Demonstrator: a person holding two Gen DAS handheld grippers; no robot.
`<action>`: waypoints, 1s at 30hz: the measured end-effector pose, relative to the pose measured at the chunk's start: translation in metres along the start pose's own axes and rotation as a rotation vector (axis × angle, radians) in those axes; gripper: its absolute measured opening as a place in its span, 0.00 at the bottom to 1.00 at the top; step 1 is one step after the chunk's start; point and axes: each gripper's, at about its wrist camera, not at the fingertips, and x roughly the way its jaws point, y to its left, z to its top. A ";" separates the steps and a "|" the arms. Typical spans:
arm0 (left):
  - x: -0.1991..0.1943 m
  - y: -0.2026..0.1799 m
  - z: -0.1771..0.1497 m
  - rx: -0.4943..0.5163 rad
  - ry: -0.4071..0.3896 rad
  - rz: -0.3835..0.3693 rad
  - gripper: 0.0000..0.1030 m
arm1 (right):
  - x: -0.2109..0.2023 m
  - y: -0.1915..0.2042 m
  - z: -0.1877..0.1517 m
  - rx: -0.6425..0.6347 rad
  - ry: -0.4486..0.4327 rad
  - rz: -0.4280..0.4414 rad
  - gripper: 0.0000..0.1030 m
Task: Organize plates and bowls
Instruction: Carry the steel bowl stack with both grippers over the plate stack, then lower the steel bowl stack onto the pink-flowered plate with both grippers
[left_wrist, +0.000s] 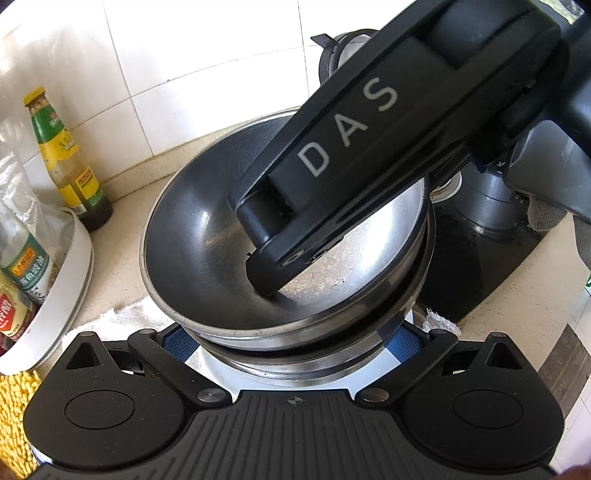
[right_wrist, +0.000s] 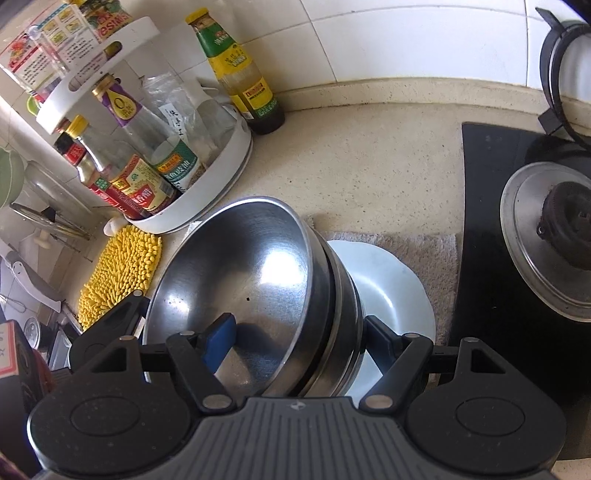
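A stack of steel bowls (left_wrist: 207, 236) (right_wrist: 258, 266) hangs tilted just above a white plate (right_wrist: 391, 288) that lies on a grey towel. My right gripper (right_wrist: 301, 341) is shut on the stack's wall, its blue left pad inside the top bowl and its right finger outside the lower bowls. In the left wrist view that gripper's black finger (left_wrist: 332, 155) reaches down into the top bowl from the upper right. My left gripper (left_wrist: 291, 343) clamps the base of the stack, one blue pad on each side. A strip of the plate (left_wrist: 218, 369) shows under the bowls.
A white rack of sauce bottles (right_wrist: 147, 170) and a green-labelled bottle (right_wrist: 240, 77) stand at the tiled wall on the left. A yellow mat (right_wrist: 118, 273) lies beside the bowls. The black hob with its burner (right_wrist: 554, 236) is to the right. A gloved hand (left_wrist: 546, 214) holds the right gripper.
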 end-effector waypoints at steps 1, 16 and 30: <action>0.002 0.001 0.000 -0.001 0.004 -0.003 0.99 | 0.002 -0.002 0.000 0.004 0.003 0.000 0.77; 0.013 -0.006 -0.001 0.002 0.033 -0.004 0.99 | 0.015 -0.014 0.002 0.035 0.011 0.004 0.77; 0.021 -0.013 -0.003 0.018 0.070 0.007 0.99 | 0.030 -0.024 0.003 0.064 0.046 0.028 0.77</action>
